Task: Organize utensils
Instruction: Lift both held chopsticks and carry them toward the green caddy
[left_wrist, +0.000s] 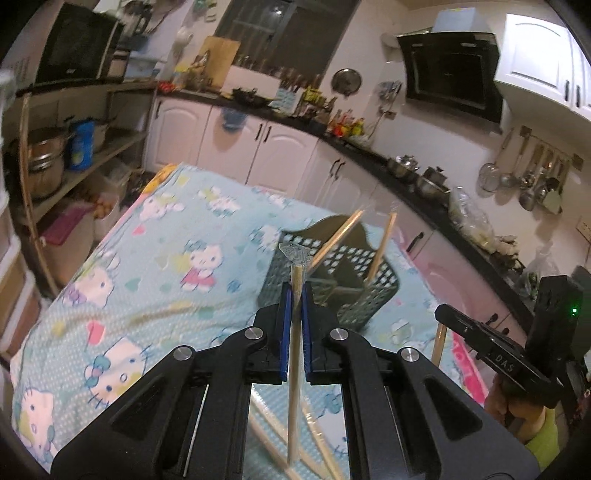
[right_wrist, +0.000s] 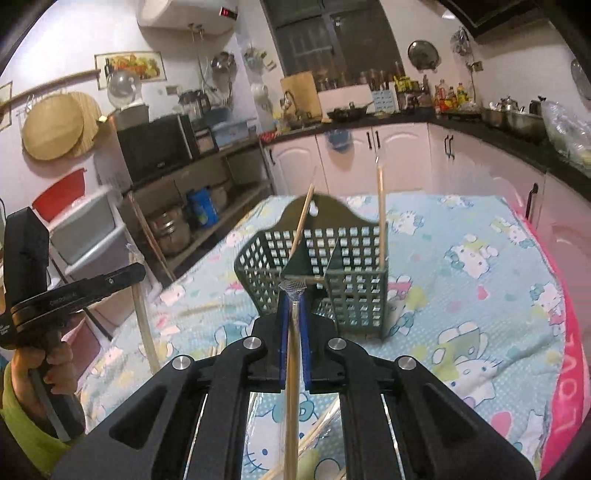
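My left gripper (left_wrist: 294, 291) is shut on a wrapped wooden chopstick (left_wrist: 294, 362) that stands nearly upright, its crinkled clear wrapper tip poking above the pads. Just beyond it sits a grey-green lattice utensil basket (left_wrist: 351, 299) with two chopsticks (left_wrist: 382, 243) leaning inside. My right gripper (right_wrist: 293, 299) is shut on another wrapped chopstick (right_wrist: 291, 387), held in front of the same basket (right_wrist: 354, 295). In each wrist view the other gripper shows at the side: the left gripper (right_wrist: 142, 271), the right gripper (left_wrist: 439, 312). Loose chopsticks (right_wrist: 203, 308) lie on the cloth.
The table wears a light blue cartoon-cat cloth (left_wrist: 166, 240) with a pink border (right_wrist: 569, 369) on the right. More wrapped chopsticks (left_wrist: 317, 435) lie under my grippers. White cabinets (left_wrist: 280, 147) and a dark counter run behind; a shelf with pots (left_wrist: 48, 162) stands at the left.
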